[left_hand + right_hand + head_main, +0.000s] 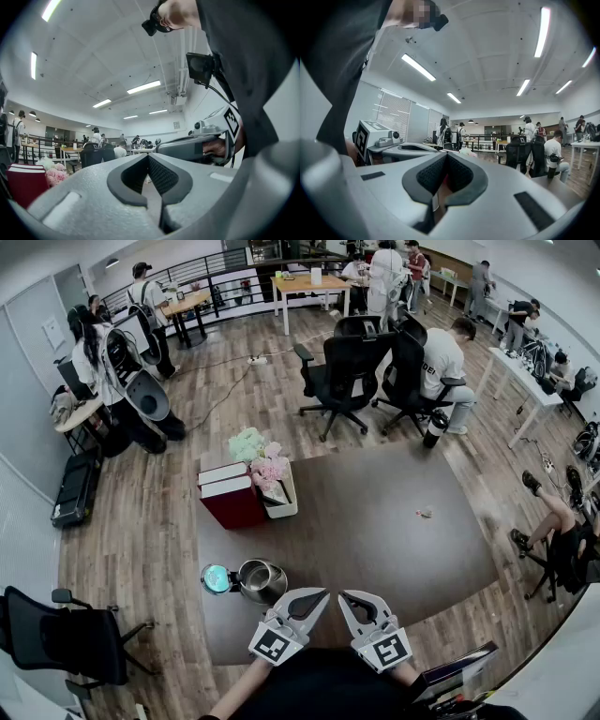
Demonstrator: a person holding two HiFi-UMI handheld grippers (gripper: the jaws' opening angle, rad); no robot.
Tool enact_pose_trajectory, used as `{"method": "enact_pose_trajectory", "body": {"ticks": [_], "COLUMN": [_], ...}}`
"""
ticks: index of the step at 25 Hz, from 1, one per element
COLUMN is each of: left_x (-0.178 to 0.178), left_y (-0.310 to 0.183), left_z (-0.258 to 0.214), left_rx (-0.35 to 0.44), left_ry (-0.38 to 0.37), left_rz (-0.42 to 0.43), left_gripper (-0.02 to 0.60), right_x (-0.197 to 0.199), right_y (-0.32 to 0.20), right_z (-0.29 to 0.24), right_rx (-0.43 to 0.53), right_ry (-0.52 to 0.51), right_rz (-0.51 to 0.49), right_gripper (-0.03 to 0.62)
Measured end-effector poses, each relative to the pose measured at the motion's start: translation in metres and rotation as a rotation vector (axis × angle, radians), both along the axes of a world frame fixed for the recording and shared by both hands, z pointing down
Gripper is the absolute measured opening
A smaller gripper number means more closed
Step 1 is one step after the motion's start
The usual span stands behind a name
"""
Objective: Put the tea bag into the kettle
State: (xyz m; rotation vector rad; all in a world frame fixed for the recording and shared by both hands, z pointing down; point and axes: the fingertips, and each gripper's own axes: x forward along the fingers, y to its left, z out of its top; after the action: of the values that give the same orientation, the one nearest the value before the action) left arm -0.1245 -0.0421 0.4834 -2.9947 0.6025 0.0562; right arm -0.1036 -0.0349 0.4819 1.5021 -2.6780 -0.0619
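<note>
The steel kettle [262, 579] stands at the near left of the dark table [375, 531], its lid [217, 578] swung open to the left. The tea bag [425, 513] is a small pale packet lying far to the right on the table. Both grippers hover side by side at the near table edge, pointing level. My left gripper [322, 593] [148, 156] is shut and empty, just right of the kettle. My right gripper [343, 595] [446, 154] is shut too, with nothing between its pads. The tea bag lies well ahead of both.
A red box [232, 504] with books on top and a white box of pale flowers [262, 465] stand at the table's far left corner. Black office chairs [347, 371] and seated people are beyond the table. Another chair [56, 634] stands at the near left.
</note>
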Motion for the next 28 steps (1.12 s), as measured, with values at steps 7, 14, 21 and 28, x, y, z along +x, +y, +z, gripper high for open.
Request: {"method": "enact_pose_trajectory", "body": {"ticks": [7,14,21,28], "left_x": [0.001,0.023,0.059,0.116], "left_y": [-0.001,0.005,0.005,0.006], "left_z": [0.011,0.003,0.000,-0.005], "left_rx": [-0.057,-0.073,-0.083,-0.089], "left_ry": [-0.005,-0.001,-0.004,0.010], "left_rz": [-0.027,-0.058,-0.082,-0.067], "left_gripper": [0.005,0.005,0.005,0.005], "right_x": [0.006,0.036,0.077,0.129], "right_y": [0.004,0.014,0.016,0.012], "right_z": [0.003,-0.006,-0.010,-0.010], "right_rx": [-0.014,-0.033,-0.039,-0.056], "right_ry": [-0.020,-0.035,-0.015,-0.007], "right_rz": [-0.003,-0.019,-0.030,-0.020], "right_gripper": [0.006,0.006,0.006,0.006]}}
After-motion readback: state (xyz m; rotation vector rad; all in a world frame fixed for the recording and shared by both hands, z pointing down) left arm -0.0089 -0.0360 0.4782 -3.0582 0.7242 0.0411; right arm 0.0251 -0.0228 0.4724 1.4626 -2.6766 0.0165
